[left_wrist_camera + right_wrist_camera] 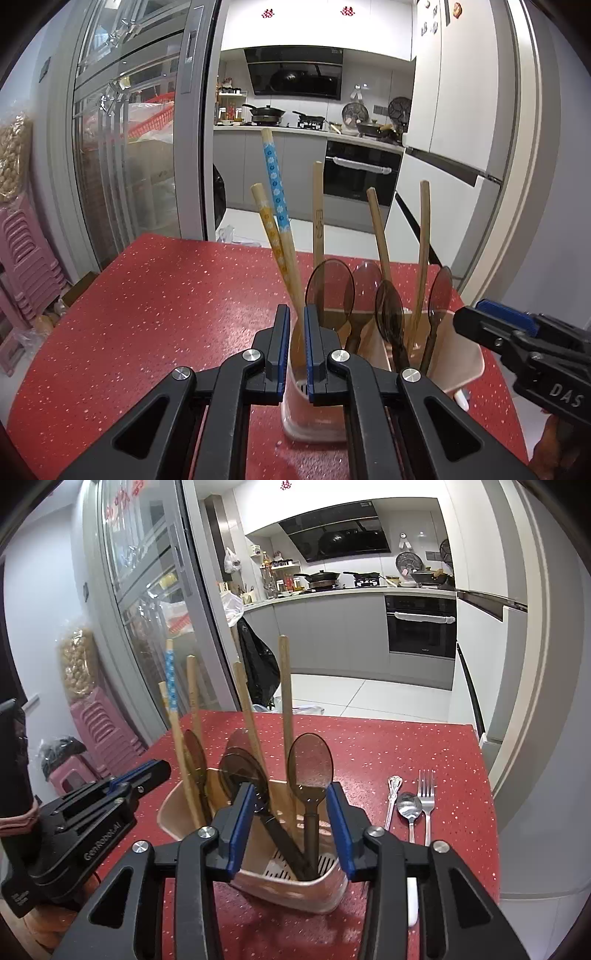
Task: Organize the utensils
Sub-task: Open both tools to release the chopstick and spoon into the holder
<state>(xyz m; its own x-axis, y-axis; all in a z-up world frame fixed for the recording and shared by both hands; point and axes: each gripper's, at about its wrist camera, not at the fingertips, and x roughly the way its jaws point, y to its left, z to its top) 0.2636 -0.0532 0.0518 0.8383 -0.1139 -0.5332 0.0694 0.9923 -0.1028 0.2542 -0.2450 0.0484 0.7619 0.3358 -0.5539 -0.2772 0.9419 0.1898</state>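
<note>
A pink utensil holder (pixel 469 354) (pixel 295 890) stands on the red speckled table (pixel 166 295). In it are patterned chopsticks (pixel 273 184), plain wooden sticks (pixel 378 229) and several brown see-through spoons (pixel 330 284). My left gripper (pixel 296 314) (pixel 159 770) is shut on the holder's near end wall, with the chopsticks rising just past its tips. My right gripper (pixel 290 790) (pixel 476 317) is open over the holder's other end. One brown spoon (pixel 310 768) stands between its blue pads, which do not touch it.
On the table right of the holder lie a metal spoon (pixel 410 808), a fork (pixel 426 801) and an ornate metal handle (pixel 391 797). A white handle (pixel 412 901) lies near the holder. Pink stools (pixel 99 731) stand off the table's left edge.
</note>
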